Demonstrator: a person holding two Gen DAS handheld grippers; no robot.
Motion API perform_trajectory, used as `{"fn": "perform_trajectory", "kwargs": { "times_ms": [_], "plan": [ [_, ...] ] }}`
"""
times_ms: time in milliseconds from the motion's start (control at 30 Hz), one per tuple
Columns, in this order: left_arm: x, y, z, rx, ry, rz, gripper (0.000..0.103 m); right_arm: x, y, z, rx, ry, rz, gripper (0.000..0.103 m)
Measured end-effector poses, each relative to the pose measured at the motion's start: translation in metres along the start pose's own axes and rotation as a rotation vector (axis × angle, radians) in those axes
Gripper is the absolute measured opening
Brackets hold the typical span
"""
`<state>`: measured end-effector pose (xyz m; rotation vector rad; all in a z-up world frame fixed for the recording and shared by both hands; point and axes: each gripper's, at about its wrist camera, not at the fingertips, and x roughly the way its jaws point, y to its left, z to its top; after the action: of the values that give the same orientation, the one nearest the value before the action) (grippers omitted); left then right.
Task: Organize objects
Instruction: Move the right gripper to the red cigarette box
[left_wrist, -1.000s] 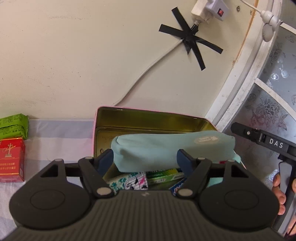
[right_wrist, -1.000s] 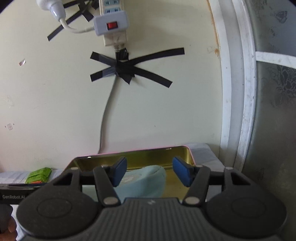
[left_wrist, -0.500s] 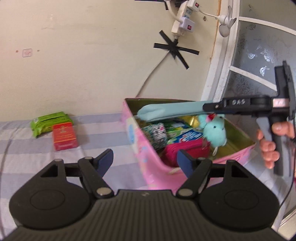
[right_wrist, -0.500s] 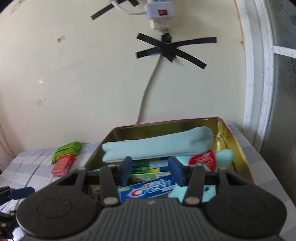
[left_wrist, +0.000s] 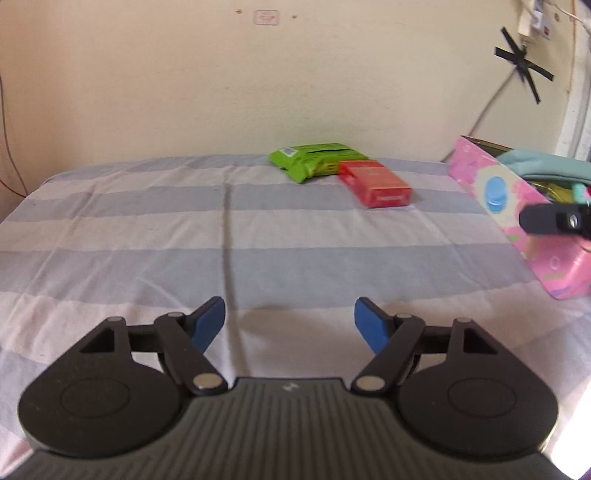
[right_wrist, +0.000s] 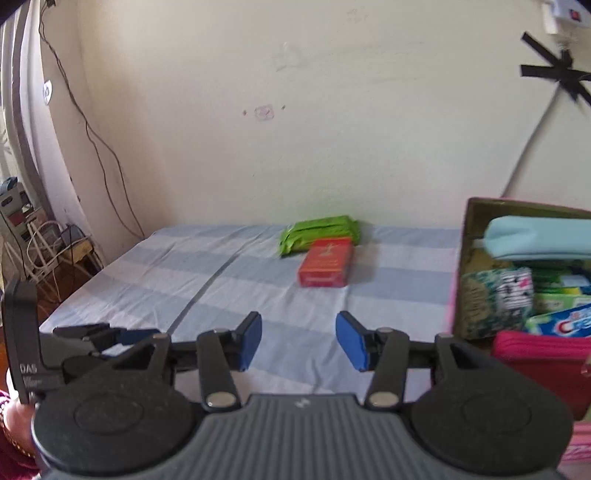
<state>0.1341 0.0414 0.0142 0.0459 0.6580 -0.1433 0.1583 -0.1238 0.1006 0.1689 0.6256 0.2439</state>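
Observation:
A green packet (left_wrist: 314, 159) (right_wrist: 319, 232) and a red box (left_wrist: 375, 182) (right_wrist: 325, 262) lie side by side on the striped cloth near the wall. A pink tin (left_wrist: 517, 218) (right_wrist: 466, 258) stands at the right, holding a light blue pouch (right_wrist: 535, 236), a toothpaste box (right_wrist: 561, 325), a patterned packet (right_wrist: 498, 295) and a red knit item (right_wrist: 543, 365). My left gripper (left_wrist: 290, 325) is open and empty above the cloth, well short of the red box. My right gripper (right_wrist: 299, 341) is open and empty beside the tin.
The striped cloth (left_wrist: 184, 236) covers the table up to a cream wall. A power strip cable held by black tape (left_wrist: 524, 70) hangs on the wall at the right. Cables and clutter (right_wrist: 48, 236) sit past the table's left edge.
Both grippers have pulled back from over the tin and swung left. The views now face the striped cloth with the green packet and red box ahead. Both stay open.

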Motion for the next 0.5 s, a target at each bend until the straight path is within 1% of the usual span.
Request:
{"fn": "perform_trajectory", "kwargs": {
  "times_ms": [33,100,167,200,233,300,367,400,500],
  "plan": [
    [0.006,0.008,0.002,-0.011,0.007,0.032,0.079,0.01,0.007,-0.001,-0.001,0.011,-0.007,0.05],
    [0.017,0.025,0.002,-0.054,0.017,0.066,0.079,0.034,0.019,-0.003,0.012,0.017,-0.037,0.057],
    [0.015,0.039,0.001,-0.121,-0.013,0.036,0.082,0.056,0.024,0.001,0.008,0.004,-0.088,0.065],
    [0.015,0.043,0.001,-0.146,-0.017,0.029,0.082,0.068,0.025,0.003,-0.001,-0.009,-0.133,0.076],
    [0.014,0.046,0.001,-0.159,-0.021,0.02,0.082,0.078,0.023,0.006,0.007,-0.021,-0.171,0.082],
    [0.014,0.047,0.001,-0.149,-0.021,0.017,0.083,0.1,0.018,0.014,0.025,-0.028,-0.206,0.083],
    [0.016,0.045,0.002,-0.133,-0.019,0.016,0.084,0.121,0.016,0.024,0.025,-0.024,-0.252,0.085],
    [0.016,0.044,0.003,-0.126,-0.017,0.015,0.086,0.135,0.015,0.03,0.029,-0.016,-0.274,0.088],
    [0.016,0.045,0.004,-0.124,-0.015,0.001,0.088,0.167,0.005,0.041,0.081,0.041,-0.309,0.089]
  ]
}}
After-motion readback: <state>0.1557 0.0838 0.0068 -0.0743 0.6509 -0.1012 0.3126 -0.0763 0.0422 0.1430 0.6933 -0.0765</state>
